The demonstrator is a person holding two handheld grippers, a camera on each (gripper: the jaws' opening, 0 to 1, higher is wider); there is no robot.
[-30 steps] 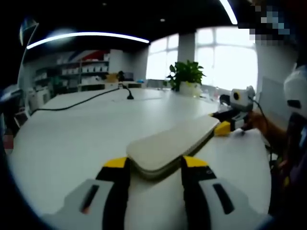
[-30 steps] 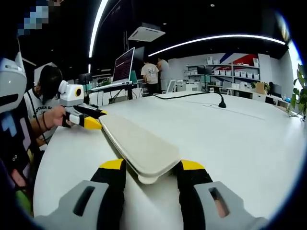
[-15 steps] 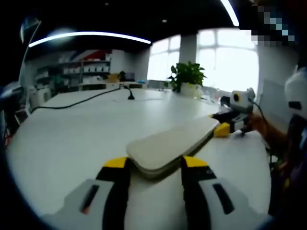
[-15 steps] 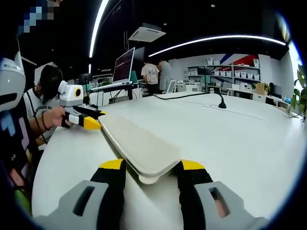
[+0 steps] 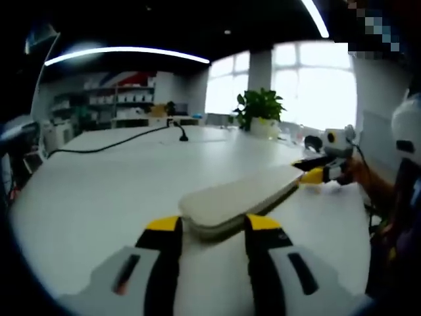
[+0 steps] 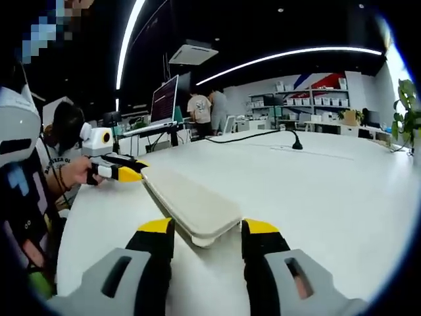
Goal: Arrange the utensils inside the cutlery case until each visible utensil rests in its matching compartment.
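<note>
Left gripper [image 5: 205, 227] has its yellow-tipped jaws set either side of the near end of the cutlery case [image 5: 240, 199], touching its edges, so it looks clamped on that end. Right gripper [image 6: 208, 230] same story at the opposite end of the case [image 6: 191, 205]: jaws bracket the rounded end and press against it. Case is a long flat beige box, lid closed, no utensils visible, lying low over the white table [image 5: 99, 184]; cannot tell if it rests on the top or is held just above it.

Left gripper view: right gripper comes in from the right at the far end of the case, yellow tips at the case edge, a hand [image 5: 358, 172] behind it. This view also has a potted plant [image 5: 258, 107] in front of bright windows [image 5: 316, 82], a desk microphone [image 5: 180, 131] with a black cable [image 5: 105, 145] running across the table, and shelving [image 5: 112, 102] at the back wall.

Right gripper view: left gripper shows at the far end on the left, held by a hand [image 6: 79, 172] with a sleeve behind. Here you get what the other view lacks: a monitor [image 6: 164, 99] on a desk, two people [image 6: 207, 108] standing behind it, a ceiling air unit [image 6: 193, 52]. Same microphone [image 6: 296, 141] and cable, plus shelves [image 6: 309, 99]; plant leaves only just at the right edge [image 6: 406, 112].
</note>
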